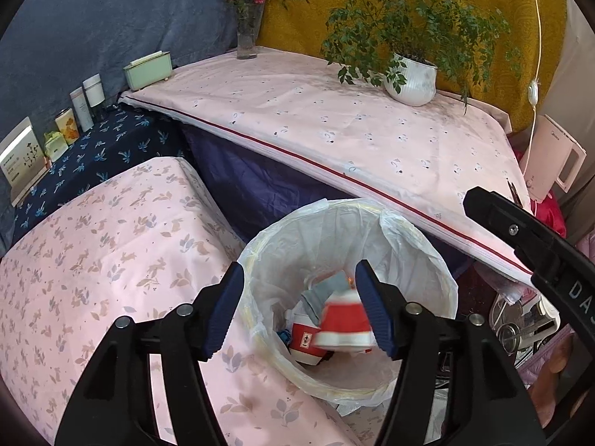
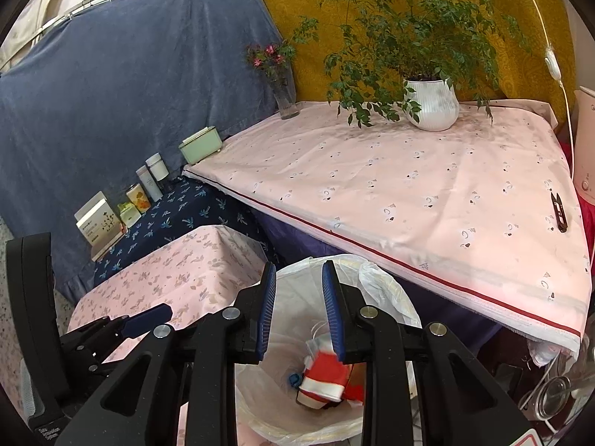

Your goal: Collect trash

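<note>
A round bin lined with a white plastic bag (image 1: pixel 420 260) stands below the table edge; it also shows in the right wrist view (image 2: pixel 386 293). A red and white paper cup (image 1: pixel 344 321) is blurred in the air between my open left gripper's (image 1: pixel 303 314) blue pads, over the bin. More red and white trash (image 1: pixel 305 345) lies at the bin's bottom. My right gripper (image 2: pixel 299 314) is open and empty above the bin, with the blurred cup (image 2: pixel 323 375) below it. The left gripper shows at the left of the right wrist view (image 2: pixel 145 321).
A pink-clothed table (image 2: pixel 409 193) holds a potted plant (image 2: pixel 431 104), a glass vase with flowers (image 2: pixel 284 100) and a small black clip (image 2: pixel 557 212). A pink floral box (image 1: pixel 93 241) stands left of the bin. Cans, bottles and boxes line a dark blue shelf (image 1: pixel 74 122). A pink kettle (image 1: pixel 554 163) stands right.
</note>
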`<state>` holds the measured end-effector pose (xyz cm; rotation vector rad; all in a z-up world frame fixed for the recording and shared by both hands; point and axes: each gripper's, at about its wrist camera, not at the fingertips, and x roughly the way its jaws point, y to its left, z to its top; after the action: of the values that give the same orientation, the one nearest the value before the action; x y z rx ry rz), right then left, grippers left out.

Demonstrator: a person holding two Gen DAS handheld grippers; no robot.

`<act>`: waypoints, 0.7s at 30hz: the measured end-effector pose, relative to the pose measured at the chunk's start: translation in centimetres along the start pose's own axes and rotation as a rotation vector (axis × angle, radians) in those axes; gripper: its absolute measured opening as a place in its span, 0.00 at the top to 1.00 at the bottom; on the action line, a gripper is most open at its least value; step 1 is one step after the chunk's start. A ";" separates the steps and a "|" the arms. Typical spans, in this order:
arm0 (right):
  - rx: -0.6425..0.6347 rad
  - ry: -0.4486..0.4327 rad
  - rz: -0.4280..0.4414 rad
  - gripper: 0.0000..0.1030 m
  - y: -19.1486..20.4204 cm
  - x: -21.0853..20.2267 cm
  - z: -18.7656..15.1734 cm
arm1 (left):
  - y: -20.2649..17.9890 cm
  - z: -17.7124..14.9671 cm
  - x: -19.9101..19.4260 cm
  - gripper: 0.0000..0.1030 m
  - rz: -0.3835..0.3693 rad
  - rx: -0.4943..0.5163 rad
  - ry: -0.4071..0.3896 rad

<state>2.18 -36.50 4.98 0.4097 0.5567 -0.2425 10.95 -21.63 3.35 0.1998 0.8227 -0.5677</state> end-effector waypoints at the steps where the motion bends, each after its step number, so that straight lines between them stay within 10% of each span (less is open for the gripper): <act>1: -0.006 0.004 0.001 0.75 0.1 0.0 0.0 | 0.1 0.0 0.0 0.43 0.003 -0.003 0.000; 21: -0.129 0.025 -0.058 0.28 2.8 -1.5 -2.9 | 3.5 -2.5 -1.6 0.24 0.084 -0.063 -0.022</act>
<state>0.58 -32.53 4.44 0.2721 0.6062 -0.2555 10.45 -17.13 2.72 0.1690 0.8062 -0.4634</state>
